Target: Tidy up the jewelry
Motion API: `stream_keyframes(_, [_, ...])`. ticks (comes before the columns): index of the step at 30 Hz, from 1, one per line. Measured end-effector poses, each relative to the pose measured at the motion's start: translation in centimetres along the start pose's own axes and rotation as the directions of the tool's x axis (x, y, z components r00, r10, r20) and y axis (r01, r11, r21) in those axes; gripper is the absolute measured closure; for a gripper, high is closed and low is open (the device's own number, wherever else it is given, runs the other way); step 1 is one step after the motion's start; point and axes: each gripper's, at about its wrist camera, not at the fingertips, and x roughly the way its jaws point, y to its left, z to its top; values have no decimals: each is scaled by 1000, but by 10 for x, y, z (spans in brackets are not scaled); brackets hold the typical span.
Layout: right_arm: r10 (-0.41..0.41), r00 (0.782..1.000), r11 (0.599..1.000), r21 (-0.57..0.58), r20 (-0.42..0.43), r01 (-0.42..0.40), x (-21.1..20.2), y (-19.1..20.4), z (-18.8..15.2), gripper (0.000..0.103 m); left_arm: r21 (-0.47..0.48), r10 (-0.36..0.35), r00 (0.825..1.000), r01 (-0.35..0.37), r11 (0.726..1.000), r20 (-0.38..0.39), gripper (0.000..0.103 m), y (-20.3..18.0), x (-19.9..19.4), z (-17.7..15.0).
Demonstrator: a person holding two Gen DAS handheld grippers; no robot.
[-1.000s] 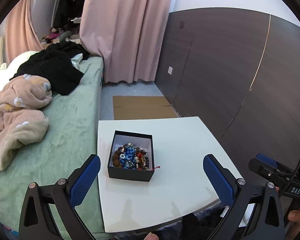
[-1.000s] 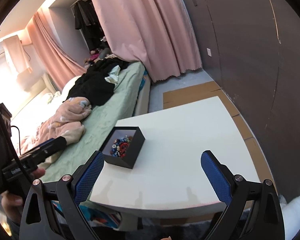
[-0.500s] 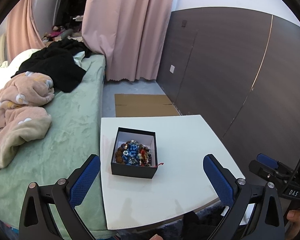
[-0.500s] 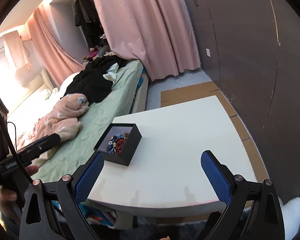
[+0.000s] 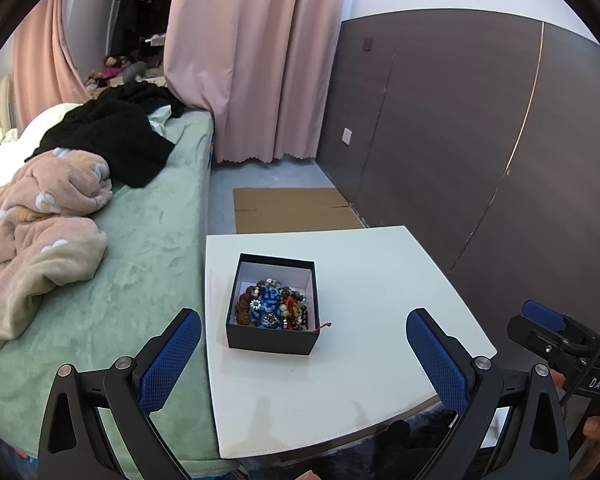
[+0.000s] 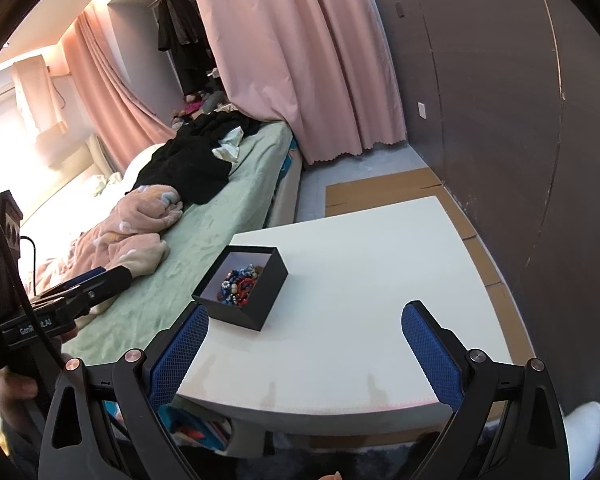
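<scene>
A black open box (image 5: 272,338) with a white lining sits on the left half of the white table (image 5: 380,280). It holds a heap of beaded jewelry (image 5: 274,306) in blue, brown and red. My left gripper (image 5: 302,360) hangs open above the table's near edge, just short of the box, with nothing between its blue pads. In the right wrist view the same box (image 6: 256,304) lies ahead and to the left, jewelry (image 6: 240,286) inside. My right gripper (image 6: 304,352) is open and empty over the table's front edge.
A green bed (image 5: 140,248) with a pink blanket (image 5: 36,224) and black clothes (image 5: 112,136) borders the table's left side. Dark wall panels (image 5: 480,140) stand to the right. Flat cardboard (image 5: 288,208) lies on the floor beyond, below a pink curtain (image 5: 252,60).
Both grippers have drawn back and risen a little, so the box and table look smaller and farther. Both stay open.
</scene>
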Motion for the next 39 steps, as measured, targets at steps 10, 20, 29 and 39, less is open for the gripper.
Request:
stream_keyframes(10, [-20,1000,1000,14,-3,20,-3,-2,1,5,-1,-7,1000,7,1000,-6,1,0,0,-2])
stream_keyframes(20, [-19,1000,1000,25,1,19,-6,-2,3,5,-1,-7,1000,7,1000,-2,1,-2,-2,-3])
stream_keyframes(29, [-18,1000,999,34,2,18,-6,-4,4,5,-2,-12,1000,12,1000,-10,1,-2,0,-2])
stream_keyframes(39, [-19,1000,999,33,3,19,-6,-3,4,5,-2,-13,1000,13,1000,-10,1,-1,0,-2])
